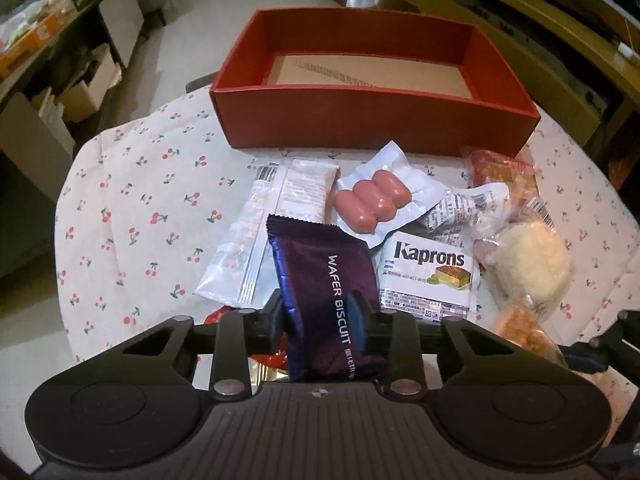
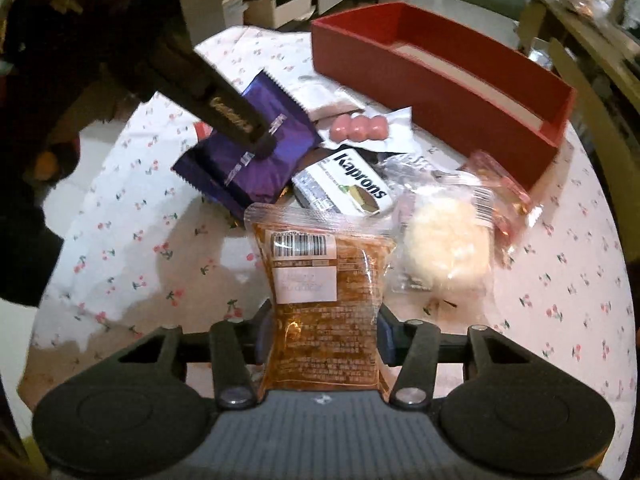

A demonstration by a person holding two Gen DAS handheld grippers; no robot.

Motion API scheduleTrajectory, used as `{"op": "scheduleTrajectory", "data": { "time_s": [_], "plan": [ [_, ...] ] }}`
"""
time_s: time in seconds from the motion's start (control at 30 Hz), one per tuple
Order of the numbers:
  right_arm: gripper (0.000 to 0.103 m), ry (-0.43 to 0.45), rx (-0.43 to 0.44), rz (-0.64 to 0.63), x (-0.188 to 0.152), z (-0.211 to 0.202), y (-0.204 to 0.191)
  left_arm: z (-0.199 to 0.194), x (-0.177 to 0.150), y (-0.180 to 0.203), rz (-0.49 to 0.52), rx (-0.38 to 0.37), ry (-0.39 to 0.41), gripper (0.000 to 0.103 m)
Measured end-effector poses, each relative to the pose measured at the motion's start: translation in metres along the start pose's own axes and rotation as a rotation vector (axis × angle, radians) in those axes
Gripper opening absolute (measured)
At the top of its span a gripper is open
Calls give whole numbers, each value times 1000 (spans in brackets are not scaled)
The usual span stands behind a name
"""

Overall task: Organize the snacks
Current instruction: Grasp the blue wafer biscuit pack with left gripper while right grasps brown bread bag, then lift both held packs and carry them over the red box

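gripping purple wafer biscuit (image 1: 324, 292) between left gripper (image 1: 320, 312) fingers – right gripper (image 2: 322, 332) clamping orange pack (image 2: 320, 320)

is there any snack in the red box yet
No, the red rectangular cardboard box shows only its bare brown floor in the left wrist view.

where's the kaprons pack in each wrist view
Left wrist: Kaprons pack lies right of centre, just right of the purple wafer biscuit pack held in the left gripper.
Right wrist: Kaprons pack sits at centre, above the held orange snack pack.
Shared landmark: red box behind it.
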State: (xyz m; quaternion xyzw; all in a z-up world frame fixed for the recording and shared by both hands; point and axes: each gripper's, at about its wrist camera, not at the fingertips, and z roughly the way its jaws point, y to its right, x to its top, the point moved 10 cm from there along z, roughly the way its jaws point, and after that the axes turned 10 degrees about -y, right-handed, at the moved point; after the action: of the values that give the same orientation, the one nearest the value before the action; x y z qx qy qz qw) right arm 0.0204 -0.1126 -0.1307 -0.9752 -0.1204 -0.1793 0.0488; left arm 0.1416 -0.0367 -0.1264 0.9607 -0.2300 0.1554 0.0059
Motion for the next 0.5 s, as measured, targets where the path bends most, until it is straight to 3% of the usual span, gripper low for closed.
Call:
{"op": "scheduleTrajectory", "data": {
  "time_s": [0.3,0.4,0.47,0.5],
  "plan": [
    [67,101,56,113,3,-33,13,-9,-4,-4,-58,-44,9,30],
    [68,99,61,135,4,-32,18,-4,-4,2,-62,-41,7,45],
    [68,103,52,151,4,-33,23,-1,-3,7,-43,5,8,73],
    [68,109,56,160,4,-36,25,0,-2,9,-29,40,14,80]
  ]
}}
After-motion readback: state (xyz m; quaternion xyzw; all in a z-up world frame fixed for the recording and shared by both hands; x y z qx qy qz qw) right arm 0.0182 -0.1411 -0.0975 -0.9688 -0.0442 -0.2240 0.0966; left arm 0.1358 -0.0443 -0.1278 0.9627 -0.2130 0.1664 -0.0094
